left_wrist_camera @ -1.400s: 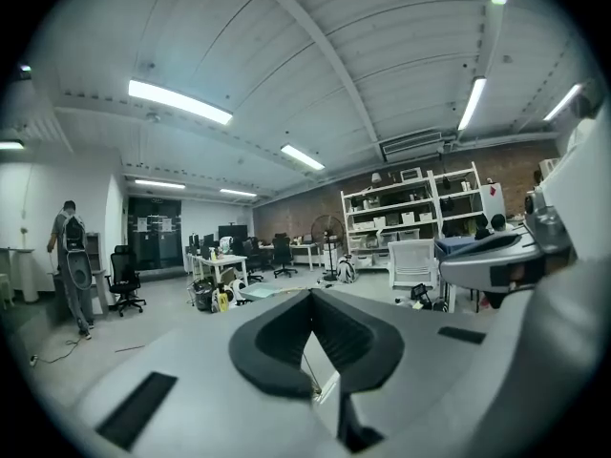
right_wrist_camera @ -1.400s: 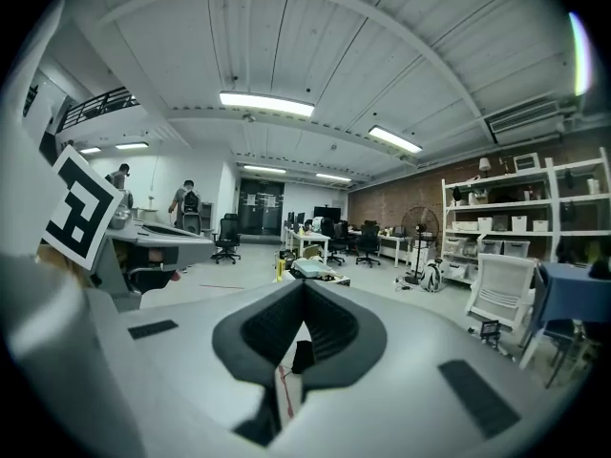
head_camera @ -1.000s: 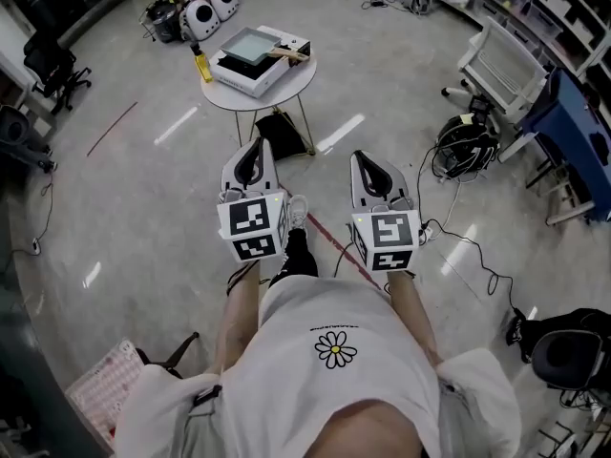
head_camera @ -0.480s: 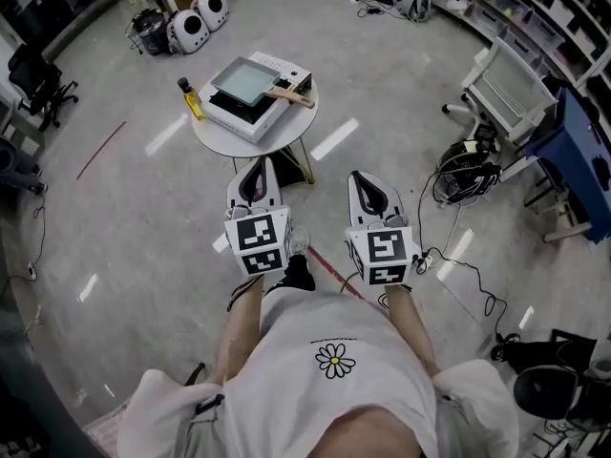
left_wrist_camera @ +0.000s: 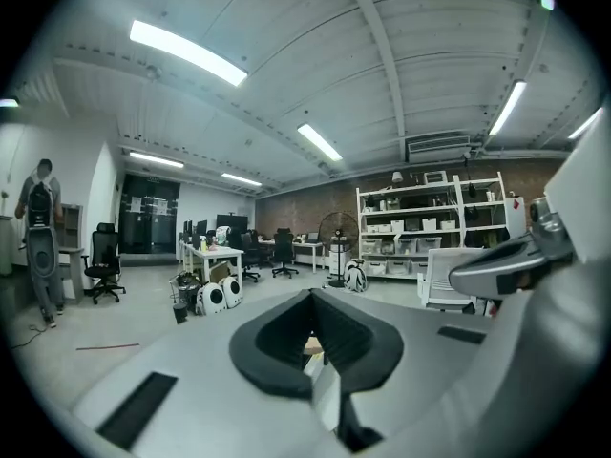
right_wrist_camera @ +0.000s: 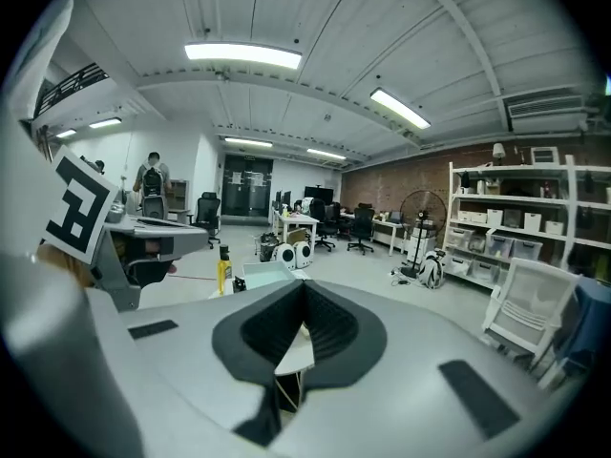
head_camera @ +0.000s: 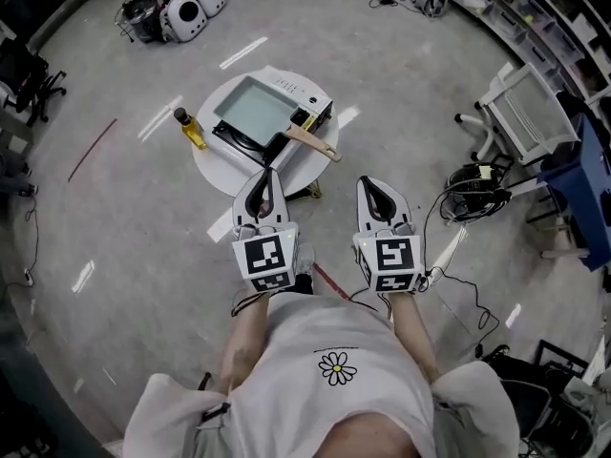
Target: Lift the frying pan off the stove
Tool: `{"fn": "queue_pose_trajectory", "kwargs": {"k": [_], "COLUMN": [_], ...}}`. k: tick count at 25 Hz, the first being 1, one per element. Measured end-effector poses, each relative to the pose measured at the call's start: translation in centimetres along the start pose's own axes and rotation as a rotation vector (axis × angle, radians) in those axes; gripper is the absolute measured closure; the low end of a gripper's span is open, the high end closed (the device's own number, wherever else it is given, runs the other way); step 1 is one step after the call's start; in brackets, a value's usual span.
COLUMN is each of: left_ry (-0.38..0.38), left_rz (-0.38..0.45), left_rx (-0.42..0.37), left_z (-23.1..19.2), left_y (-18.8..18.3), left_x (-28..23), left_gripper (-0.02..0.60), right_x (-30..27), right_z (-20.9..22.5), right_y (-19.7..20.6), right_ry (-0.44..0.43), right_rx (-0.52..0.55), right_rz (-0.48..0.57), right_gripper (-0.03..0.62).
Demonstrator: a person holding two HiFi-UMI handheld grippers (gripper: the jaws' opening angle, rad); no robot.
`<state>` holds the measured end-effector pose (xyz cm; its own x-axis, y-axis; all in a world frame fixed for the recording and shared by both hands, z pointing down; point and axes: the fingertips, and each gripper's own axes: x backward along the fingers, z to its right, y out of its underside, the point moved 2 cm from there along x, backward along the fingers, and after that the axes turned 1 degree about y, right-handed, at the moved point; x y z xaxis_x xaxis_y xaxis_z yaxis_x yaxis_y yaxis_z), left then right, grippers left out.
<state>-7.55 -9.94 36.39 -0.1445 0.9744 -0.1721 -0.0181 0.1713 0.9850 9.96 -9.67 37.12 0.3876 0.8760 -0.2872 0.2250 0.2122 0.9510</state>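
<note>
A round white desk point(head_camera: 212, 165) stands on the grey floor straight ahead of the person. On it lies a white stove point(head_camera: 304, 92), and on the stove sits the frying pan point(head_camera: 256, 111), square, its inside a plain pale surface. Its wooden handle point(head_camera: 310, 141) sticks out past the stove toward the person's right side. Just beside the stove, at the desk's left edge, stands a bottle point(head_camera: 191, 130) of yellow liquid with a dark cap.

Around the desk the room is crowded. Two white rounded pods point(head_camera: 191, 3) sit on the floor beyond it, a black office chair point(head_camera: 33, 70) stands far left, and a white frame chair point(head_camera: 530, 113) and a heap of black cables point(head_camera: 473, 184) lie to the right. A red line point(head_camera: 91, 149) is marked on the floor. A person point(left_wrist_camera: 40, 237) stands far back by the wall.

The left hand-held gripper point(head_camera: 263, 175) is held level with its tip over the desk's near rim in the head view, short of the handle. Its jaws are pressed together with nothing between them. The right hand-held gripper point(head_camera: 370, 184) is held beside it, off the desk's right edge, jaws likewise closed tight and empty.
</note>
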Motion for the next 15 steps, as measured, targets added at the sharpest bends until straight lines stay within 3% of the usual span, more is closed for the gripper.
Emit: {"fn": "queue_pose_trajectory", "kwargs": {"k": [5,15], "left_ry": [-0.028,-0.099], "left_rz": [-0.028,-0.056], "left_rx": [0.046,0.046], "left_z": [-3.1,-6.0], "left_y": [0.5,0.9], "left_x": [-4.8,-8.1], "left_gripper": [0.583,0.583], "right_x": [-5.6,-10.9], "right_z": [0.0,0.0], "right_y": [-0.4,-0.3], "right_ry": [-0.019,-0.086], "right_rx": [-0.013,-0.050], "right_rz": [-0.024,-0.048], "right_gripper": [0.595,0.595]}}
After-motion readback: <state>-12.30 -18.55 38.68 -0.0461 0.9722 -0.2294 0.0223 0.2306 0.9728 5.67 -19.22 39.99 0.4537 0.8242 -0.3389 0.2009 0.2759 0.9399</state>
